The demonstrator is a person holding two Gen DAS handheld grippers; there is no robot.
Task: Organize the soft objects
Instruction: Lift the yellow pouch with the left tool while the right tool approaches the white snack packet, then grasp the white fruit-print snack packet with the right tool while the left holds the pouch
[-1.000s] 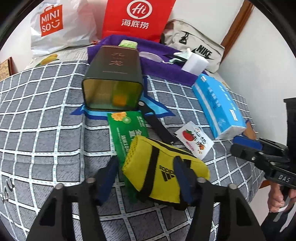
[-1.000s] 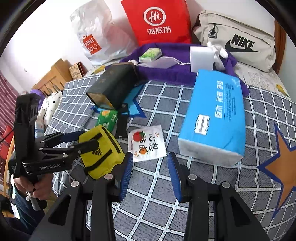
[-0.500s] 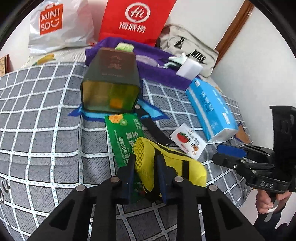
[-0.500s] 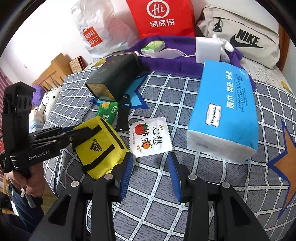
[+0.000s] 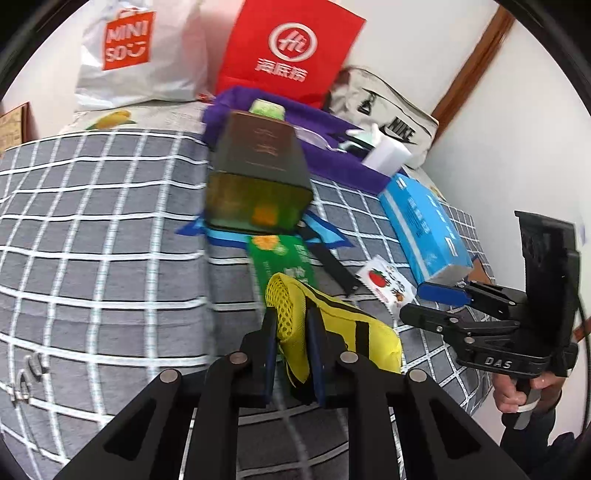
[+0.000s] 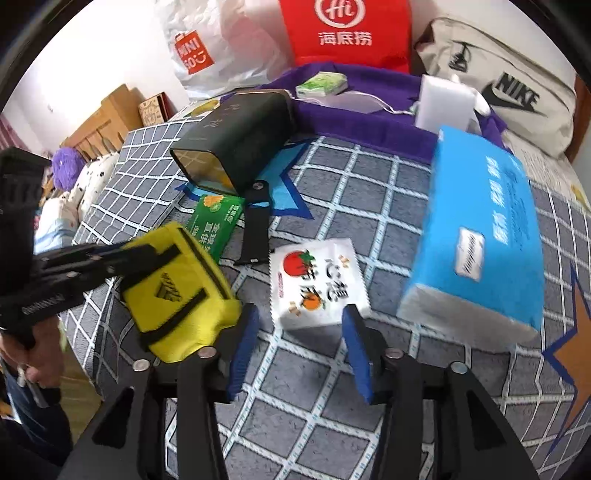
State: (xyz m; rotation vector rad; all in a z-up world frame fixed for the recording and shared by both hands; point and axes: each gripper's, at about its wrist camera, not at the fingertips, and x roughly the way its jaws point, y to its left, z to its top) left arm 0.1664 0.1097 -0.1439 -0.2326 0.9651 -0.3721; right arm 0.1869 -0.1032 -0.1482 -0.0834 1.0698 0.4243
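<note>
A yellow Adidas pouch (image 5: 351,332) (image 6: 177,288) lies near the bed's edge on the grey checked cover (image 5: 92,258). My left gripper (image 5: 291,317) is closing, and its pads press on the pouch's mesh end; the pouch looks slightly lifted. My right gripper (image 6: 300,317) is opening over a white snack packet (image 6: 317,280) printed with a tomato. The packet's near edge lies between the blue fingertips, untouched. A blue tissue pack (image 6: 484,229) lies to its right.
A dark tin (image 6: 236,144) lies on its side, with a green packet (image 6: 214,221) and a black strap (image 6: 255,229) before it. Behind are a purple cloth (image 6: 369,118), a white block (image 6: 443,103), a red bag (image 6: 343,33), a Miniso bag (image 5: 136,51) and a Nike bag (image 6: 509,85).
My left gripper's jaws went from wide around the yellow pouch to pinching its mesh end. My right gripper moved over the white packet and spread its jaws wider.
</note>
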